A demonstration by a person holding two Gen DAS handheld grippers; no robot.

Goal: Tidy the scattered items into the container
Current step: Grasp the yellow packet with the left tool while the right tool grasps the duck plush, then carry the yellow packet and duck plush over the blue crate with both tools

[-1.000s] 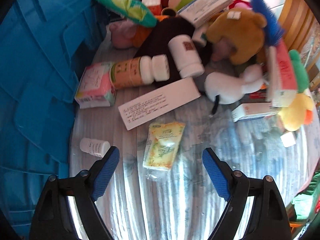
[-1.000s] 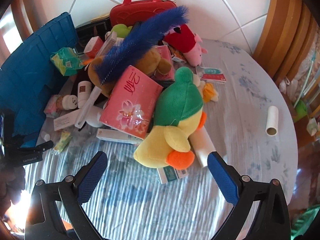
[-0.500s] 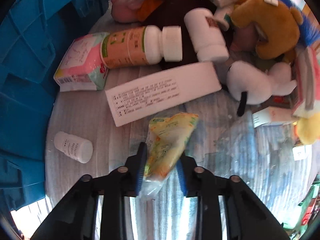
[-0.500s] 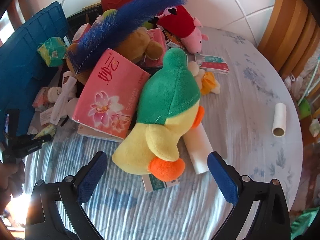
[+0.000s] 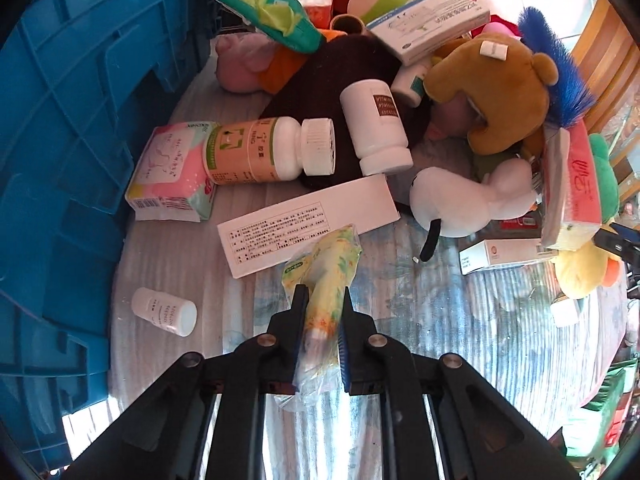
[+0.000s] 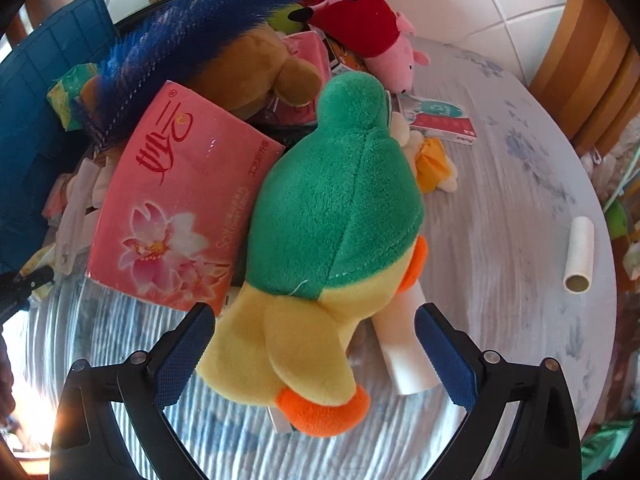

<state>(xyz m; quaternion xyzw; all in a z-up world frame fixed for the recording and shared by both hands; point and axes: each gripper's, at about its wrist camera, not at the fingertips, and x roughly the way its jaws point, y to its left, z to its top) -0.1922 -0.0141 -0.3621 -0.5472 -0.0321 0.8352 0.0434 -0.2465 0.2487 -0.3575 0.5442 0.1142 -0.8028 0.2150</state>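
Note:
My left gripper (image 5: 322,312) is shut on a yellow-green flowered sachet (image 5: 326,276), which sticks up between the pads above the table. The blue crate (image 5: 68,128) stands to its left and also shows in the right wrist view (image 6: 36,92). My right gripper (image 6: 316,344) is open, its pads either side of a green and yellow plush duck (image 6: 328,240) that lies on the table. A pink tissue pack (image 6: 176,208) leans beside the duck.
A pile lies ahead: two white bottles (image 5: 264,152), a white box (image 5: 308,224), a small bottle (image 5: 164,312), a brown bear (image 5: 492,92), a white plush (image 5: 460,204), a blue duster (image 6: 208,40), a red pig plush (image 6: 372,28). A paper roll (image 6: 580,256) lies right.
My left gripper closed on the sachet and lifted it off the table. My right gripper moved forward until its open fingers straddle the plush duck.

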